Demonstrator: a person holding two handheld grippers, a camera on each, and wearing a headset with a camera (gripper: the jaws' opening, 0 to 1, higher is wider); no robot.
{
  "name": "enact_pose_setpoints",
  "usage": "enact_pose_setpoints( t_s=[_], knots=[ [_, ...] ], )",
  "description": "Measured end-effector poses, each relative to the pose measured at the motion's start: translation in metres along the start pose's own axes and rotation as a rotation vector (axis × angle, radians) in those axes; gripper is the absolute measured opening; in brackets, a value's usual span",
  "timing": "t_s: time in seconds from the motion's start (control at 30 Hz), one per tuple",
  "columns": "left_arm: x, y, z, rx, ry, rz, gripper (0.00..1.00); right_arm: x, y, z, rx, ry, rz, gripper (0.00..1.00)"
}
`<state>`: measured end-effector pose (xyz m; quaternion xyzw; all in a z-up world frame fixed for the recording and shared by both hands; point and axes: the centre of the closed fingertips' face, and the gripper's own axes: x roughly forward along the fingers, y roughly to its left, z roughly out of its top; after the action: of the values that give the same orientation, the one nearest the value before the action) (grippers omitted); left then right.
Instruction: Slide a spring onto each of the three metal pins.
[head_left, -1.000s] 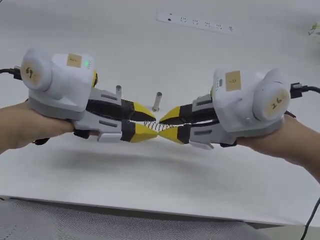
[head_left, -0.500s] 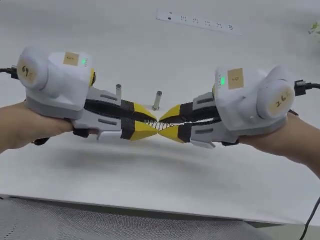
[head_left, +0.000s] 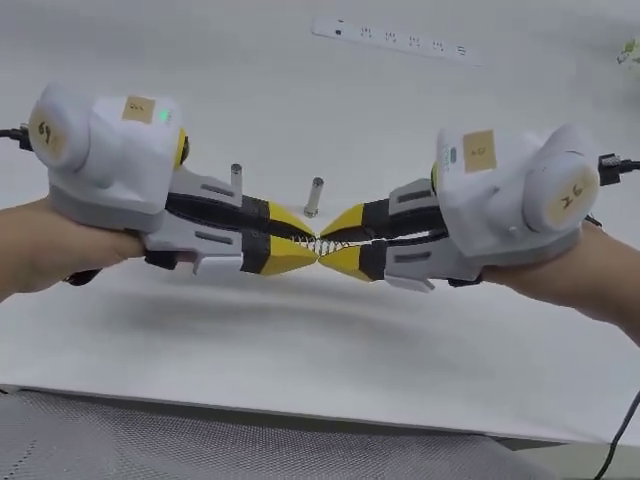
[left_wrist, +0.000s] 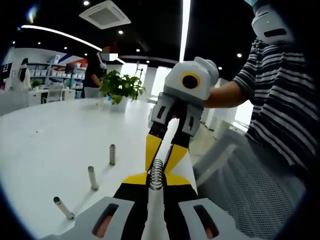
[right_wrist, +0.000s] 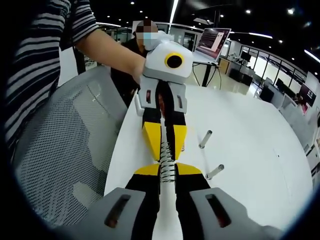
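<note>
Above table (head_left: 300, 350) | spring (head_left: 318, 245) | clamped by left gripper (head_left: 298, 247), right gripper (head_left: 338, 243)

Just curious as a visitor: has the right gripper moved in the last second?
Yes, slightly: the right gripper has crept left beneath the pin toward the left gripper, hiding more of the spring.

Left gripper (head_left: 305, 247) and right gripper (head_left: 335, 245) alike: white rounded housings, grey frames, black jaws tipped yellow, tan stickers (head_left: 480, 150) on top, black cables (head_left: 618, 168) at the rear. Green light (head_left: 160, 115) lit on the left. Striped short sleeve (left_wrist: 267, 72).
</note>
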<state>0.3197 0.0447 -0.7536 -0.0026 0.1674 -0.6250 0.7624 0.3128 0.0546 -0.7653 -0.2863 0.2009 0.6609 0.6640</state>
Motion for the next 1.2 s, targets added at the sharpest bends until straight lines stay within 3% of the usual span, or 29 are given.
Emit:
enact_pose_setpoints(
  t_s=[0.33,0.97,1.2],
  knots=[
    [0.001,-0.005,-0.003,-0.006,0.018,-0.027,0.02,0.001,0.005,-0.001,0.025,0.001,0.014,0.08],
    [-0.004,-0.008,-0.002,-0.02,0.014,-0.043,0.02,-0.004,0.007,-0.012,0.057,0.02,0.028,0.09],
    [-0.004,-0.008,-0.005,-0.022,0.021,-0.044,0.02,-0.004,0.007,-0.012,0.038,0.027,0.023,0.07]
  ],
)
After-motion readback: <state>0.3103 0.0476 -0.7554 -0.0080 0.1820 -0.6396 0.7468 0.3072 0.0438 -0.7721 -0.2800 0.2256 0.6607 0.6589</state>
